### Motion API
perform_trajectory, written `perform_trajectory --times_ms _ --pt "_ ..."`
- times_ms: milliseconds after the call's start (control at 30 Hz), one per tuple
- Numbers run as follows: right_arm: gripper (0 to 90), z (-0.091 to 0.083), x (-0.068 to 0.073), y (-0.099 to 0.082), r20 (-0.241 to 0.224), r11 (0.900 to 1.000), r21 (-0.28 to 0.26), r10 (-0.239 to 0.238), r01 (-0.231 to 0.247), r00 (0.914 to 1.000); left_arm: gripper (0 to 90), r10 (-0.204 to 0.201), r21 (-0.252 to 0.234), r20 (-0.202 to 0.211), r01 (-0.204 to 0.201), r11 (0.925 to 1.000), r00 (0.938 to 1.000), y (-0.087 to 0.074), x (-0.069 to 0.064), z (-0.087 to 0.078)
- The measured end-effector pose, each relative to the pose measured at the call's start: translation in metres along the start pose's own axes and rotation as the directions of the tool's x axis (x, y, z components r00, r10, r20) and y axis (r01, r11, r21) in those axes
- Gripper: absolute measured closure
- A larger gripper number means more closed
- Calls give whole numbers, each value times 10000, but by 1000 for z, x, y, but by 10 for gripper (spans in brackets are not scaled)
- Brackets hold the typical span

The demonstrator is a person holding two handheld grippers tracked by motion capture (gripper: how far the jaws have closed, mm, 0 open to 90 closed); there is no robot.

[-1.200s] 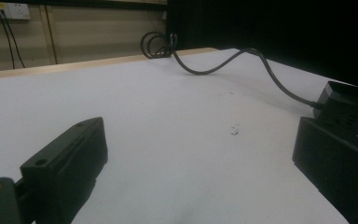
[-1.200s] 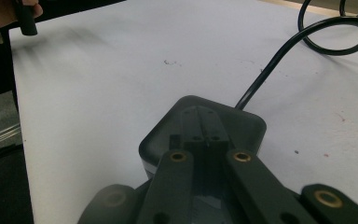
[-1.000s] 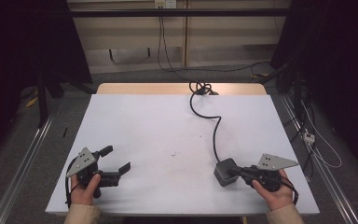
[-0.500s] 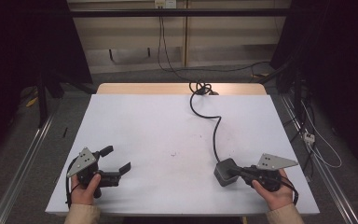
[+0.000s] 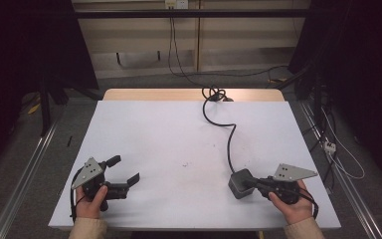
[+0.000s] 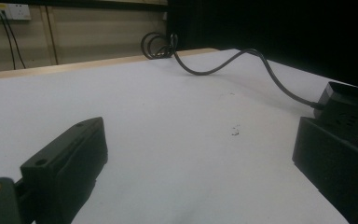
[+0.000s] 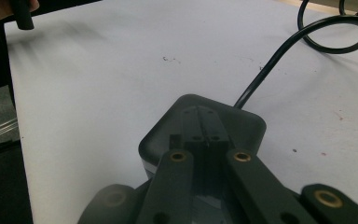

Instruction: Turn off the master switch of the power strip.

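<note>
White table top (image 5: 179, 144), large and bare across the middle, with a strip of pale wood (image 5: 149, 94) along the far edge. Faint dark specks (image 5: 186, 164) near the centre.

Black cable (image 5: 230, 142), coiled at the far edge right of centre, then run in loose bends toward the near right and into the adapter's far side.

Dark grey power adapter (image 5: 240, 183), boxy with rounded corners, set flat on the table at the near right, just left of the right gripper.

Right gripper (image 5: 251, 184), held in the person's right hand (image 5: 291, 206) at the near right edge, pointed left; jaws brought together, tips lying over the adapter's top in the right gripper view (image 7: 200, 133), nothing clamped between them.

Left gripper (image 5: 125, 170), held in the left hand (image 5: 90, 201) at the near left edge, pointed right, well apart from the adapter; jaws spread wide, nothing between them, only bare table seen past them in the left gripper view (image 6: 196, 149).
</note>
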State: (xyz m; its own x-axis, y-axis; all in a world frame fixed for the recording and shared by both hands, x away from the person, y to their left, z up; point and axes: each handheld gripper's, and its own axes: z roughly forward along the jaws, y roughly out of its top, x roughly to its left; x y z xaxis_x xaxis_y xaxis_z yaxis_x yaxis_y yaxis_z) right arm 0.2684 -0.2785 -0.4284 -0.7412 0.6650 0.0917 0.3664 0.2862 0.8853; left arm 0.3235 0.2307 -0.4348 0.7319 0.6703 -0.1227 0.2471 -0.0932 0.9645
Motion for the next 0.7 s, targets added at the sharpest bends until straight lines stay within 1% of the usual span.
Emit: perform_trajectory --times_ms 133,267,333,467,700 --pt "900 0 1 1 32 9999 76 -81 81 10000 29 -6 -14 5 6 10000 10000 0 0 0" --pt "900 1 0 0 -7 10000 93 -6 6 10000 29 10 -26 26 -10 10000 10000 0 0 0" --pt "900 1 1 1 78 9997 166 -179 178 9998 29 6 -31 27 -5 10000 10000 0 0 0" --pt "900 0 -1 0 -38 10000 55 52 -52 10000 29 -21 -22 24 21 10000 10000 0 1 1" --pt "900 0 1 0 69 10000 51 -82 82 9999 29 -44 -78 -9 44 10000 10000 0 1 -1"
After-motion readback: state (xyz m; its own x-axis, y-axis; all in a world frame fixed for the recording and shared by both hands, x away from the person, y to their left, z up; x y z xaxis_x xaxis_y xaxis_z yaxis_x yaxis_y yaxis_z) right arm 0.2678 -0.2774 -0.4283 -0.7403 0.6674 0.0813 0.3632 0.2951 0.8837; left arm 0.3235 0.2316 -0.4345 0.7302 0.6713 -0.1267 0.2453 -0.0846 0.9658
